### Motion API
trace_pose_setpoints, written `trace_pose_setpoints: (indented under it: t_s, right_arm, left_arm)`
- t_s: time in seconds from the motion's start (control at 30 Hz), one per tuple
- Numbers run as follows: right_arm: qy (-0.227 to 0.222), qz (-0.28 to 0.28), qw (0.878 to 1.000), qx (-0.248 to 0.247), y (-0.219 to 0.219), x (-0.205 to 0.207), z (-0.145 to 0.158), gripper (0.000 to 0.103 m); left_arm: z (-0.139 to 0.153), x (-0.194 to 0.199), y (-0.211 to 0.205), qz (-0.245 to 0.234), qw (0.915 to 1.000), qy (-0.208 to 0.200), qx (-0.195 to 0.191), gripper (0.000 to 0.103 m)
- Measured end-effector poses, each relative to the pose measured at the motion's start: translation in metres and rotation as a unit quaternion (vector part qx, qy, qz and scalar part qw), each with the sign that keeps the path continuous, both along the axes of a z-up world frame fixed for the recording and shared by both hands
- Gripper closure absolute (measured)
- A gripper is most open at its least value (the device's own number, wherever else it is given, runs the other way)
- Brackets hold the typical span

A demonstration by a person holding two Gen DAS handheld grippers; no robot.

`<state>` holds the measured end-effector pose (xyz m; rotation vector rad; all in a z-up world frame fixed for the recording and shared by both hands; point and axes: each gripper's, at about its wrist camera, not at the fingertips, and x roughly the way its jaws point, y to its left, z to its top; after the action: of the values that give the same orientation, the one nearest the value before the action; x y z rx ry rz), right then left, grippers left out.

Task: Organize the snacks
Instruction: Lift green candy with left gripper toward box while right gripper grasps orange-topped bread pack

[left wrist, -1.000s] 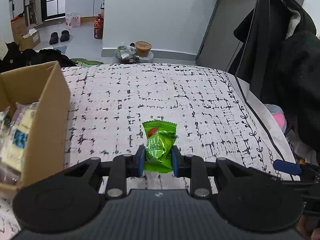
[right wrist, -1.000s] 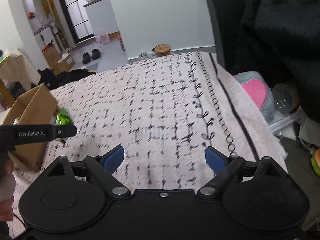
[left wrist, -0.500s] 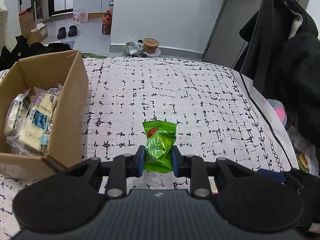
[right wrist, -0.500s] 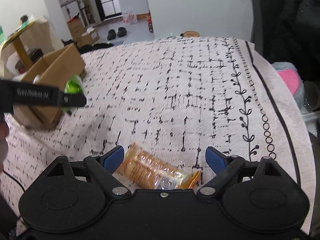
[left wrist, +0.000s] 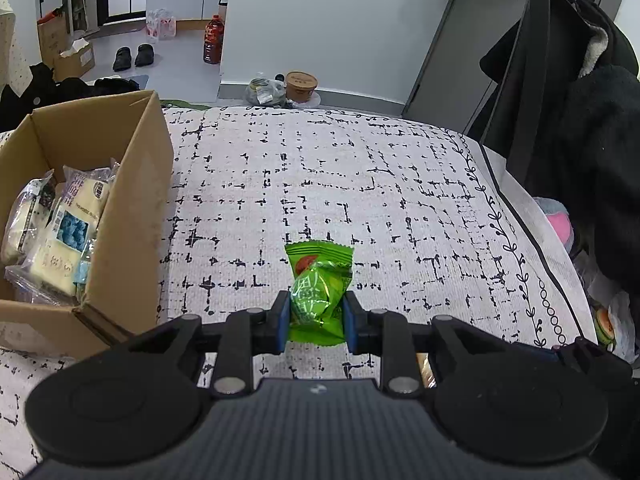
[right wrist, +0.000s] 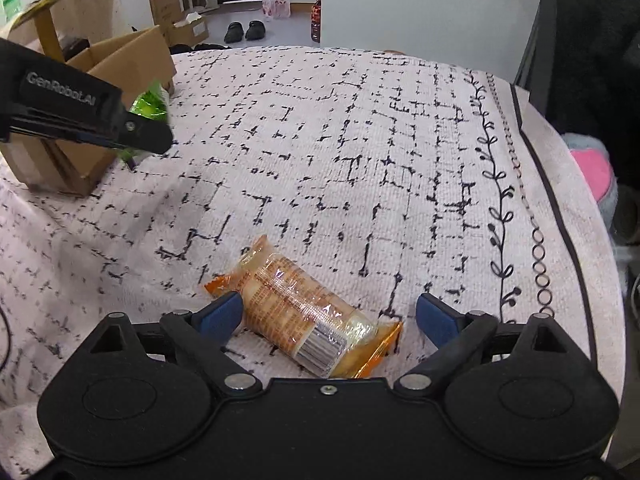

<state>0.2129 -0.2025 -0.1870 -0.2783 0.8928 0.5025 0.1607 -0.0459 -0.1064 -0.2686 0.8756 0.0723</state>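
Observation:
My left gripper (left wrist: 316, 322) is shut on a green snack packet (left wrist: 320, 292) and holds it above the patterned cloth, to the right of an open cardboard box (left wrist: 132, 184) that holds several wrapped snacks (left wrist: 60, 224). In the right wrist view the left gripper (right wrist: 150, 134) and the green packet (right wrist: 150, 104) show at the left by the box (right wrist: 120, 60). My right gripper (right wrist: 328, 316) is open, its blue pads (right wrist: 220, 314) either side of an orange cracker packet (right wrist: 300, 308) lying on the cloth.
The black-and-white patterned cloth (left wrist: 360, 184) covers the whole surface, with a vine border at its right edge (right wrist: 500, 200). Dark coats (left wrist: 580, 100) hang to the right. A pink and grey plush (right wrist: 592, 168) lies off the right edge. Shoes and bottles stand on the floor beyond.
The left gripper has risen and moved back with the green packet, so more of the box shows. The right gripper has moved over the orange cracker packet, which now lies between its open fingers.

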Motion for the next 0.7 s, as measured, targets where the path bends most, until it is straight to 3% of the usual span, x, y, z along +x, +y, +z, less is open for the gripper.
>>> trace_pose_setpoints:
  t_s: [0.1,0.27,0.4,0.47,0.7]
  right_arm:
    - [-0.007,-0.019,1.000,-0.004,-0.002,0.009,0.001,0.013]
    - [-0.017,-0.036,0.999,-0.006,-0.005,0.020,0.004,0.039]
    - [-0.021,-0.029,0.999,-0.027,-0.003,0.019,-0.001,0.044]
    - [-0.029,-0.023,0.999,-0.035,0.000,0.017,-0.002,0.066]
    - [-0.030,-0.037,0.999,-0.004,-0.002,0.023,0.017,0.069]
  left_arm:
    - [0.000,0.000,0.000,0.000,1.0000,0.001,-0.001,0.077]
    - [0.001,-0.001,0.001,-0.001,1.0000,0.001,-0.003,0.077]
    - [0.001,-0.001,0.003,0.001,1.0000,0.000,-0.005,0.077]
    - [0.000,-0.002,0.004,0.003,1.0000,0.000,-0.007,0.077]
    - [0.007,-0.002,0.004,-0.001,0.9999,-0.007,-0.014,0.077]
